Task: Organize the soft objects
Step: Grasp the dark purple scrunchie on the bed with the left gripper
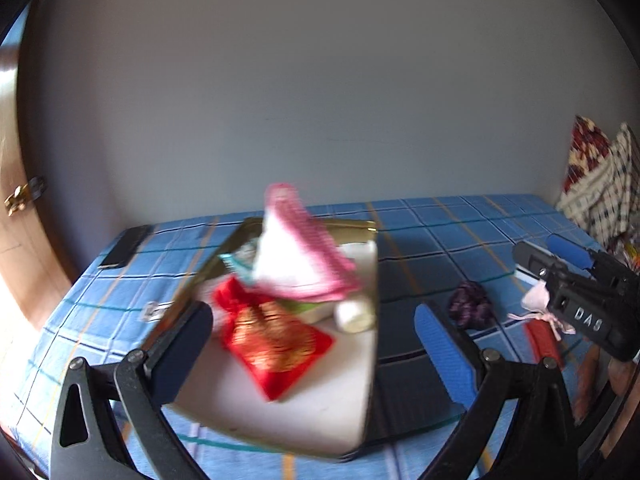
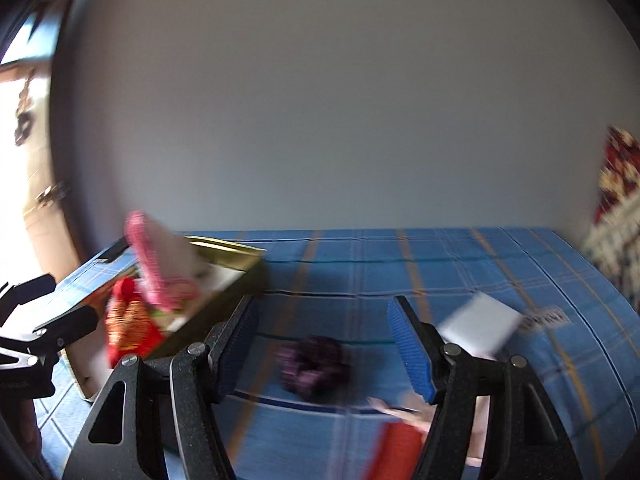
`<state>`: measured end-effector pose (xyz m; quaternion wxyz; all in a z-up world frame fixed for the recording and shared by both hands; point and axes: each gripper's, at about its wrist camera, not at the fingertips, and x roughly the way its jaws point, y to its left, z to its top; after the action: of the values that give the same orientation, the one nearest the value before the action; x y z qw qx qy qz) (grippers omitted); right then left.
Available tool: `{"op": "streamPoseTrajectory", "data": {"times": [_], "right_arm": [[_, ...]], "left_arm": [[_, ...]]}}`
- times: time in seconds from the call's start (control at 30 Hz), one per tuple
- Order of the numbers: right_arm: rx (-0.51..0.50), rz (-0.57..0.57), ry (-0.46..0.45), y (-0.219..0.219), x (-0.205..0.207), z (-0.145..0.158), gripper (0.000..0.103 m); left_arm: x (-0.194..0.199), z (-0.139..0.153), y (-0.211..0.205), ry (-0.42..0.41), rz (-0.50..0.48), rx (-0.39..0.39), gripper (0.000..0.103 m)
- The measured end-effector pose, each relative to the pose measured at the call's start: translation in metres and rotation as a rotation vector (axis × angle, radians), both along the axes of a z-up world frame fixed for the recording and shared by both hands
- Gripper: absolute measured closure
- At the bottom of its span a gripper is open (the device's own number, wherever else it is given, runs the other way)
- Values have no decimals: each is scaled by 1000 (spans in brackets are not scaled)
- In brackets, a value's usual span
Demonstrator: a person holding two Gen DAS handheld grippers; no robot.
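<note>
Between the wide-spread fingers of the right gripper point(image 2: 324, 344), a dark purple scrunchie point(image 2: 314, 364) lies on the blue checked bedcover point(image 2: 460, 264), with nothing gripped. Left of it, the box point(image 1: 344, 408) holds a red pouch point(image 1: 272, 344) and a pink-edged cloth point(image 1: 300, 264), the spread, empty left gripper point(image 1: 316, 352) low before it. Both views are blurred, so a hasty pinch could catch bedcover or nudge the scrunchie away.

A gold-rimmed box point(image 1: 280, 412) sits on the blue checked bedsheet point(image 1: 440, 224). Inside it lie a red pouch point(image 1: 276, 344) and a pink-edged cloth point(image 1: 300, 264). Just right of the box rests a purple scrunchie point(image 1: 471, 304).
</note>
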<state>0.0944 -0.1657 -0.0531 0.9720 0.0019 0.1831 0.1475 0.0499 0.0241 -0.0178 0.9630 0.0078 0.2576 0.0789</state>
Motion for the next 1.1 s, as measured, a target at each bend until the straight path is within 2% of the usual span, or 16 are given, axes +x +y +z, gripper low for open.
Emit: {"op": "streamPoseTrajectory", "data": {"times": [0.17,0.4,0.63,0.8,0.9,1.07,1.1], "right_arm": [[41,-112,25,-45,8,-8,34],[42,-212,26,-82,7,-11,34],[17,-249,7,-93,9,-14,34],[37,-261,15,-99,9,-16,34],[32,-264,12,-99,9,-15,34],[22,-272,29,-99,12,-17,34],[18,-275,32,-99,12,-17,33]], "left_arm": [[22,-5,-42,27,-83,21,1],[56,-21,-89,83,-154,55,1],[82,-30,-114,113,-187,76,1],[99,-41,-123,168,-231,70,1],[110,-51,-126,220,-255,57,8],[129,-70,-124,324,-276,-16,33],[130,-73,-123,333,-273,-22,35]]}}
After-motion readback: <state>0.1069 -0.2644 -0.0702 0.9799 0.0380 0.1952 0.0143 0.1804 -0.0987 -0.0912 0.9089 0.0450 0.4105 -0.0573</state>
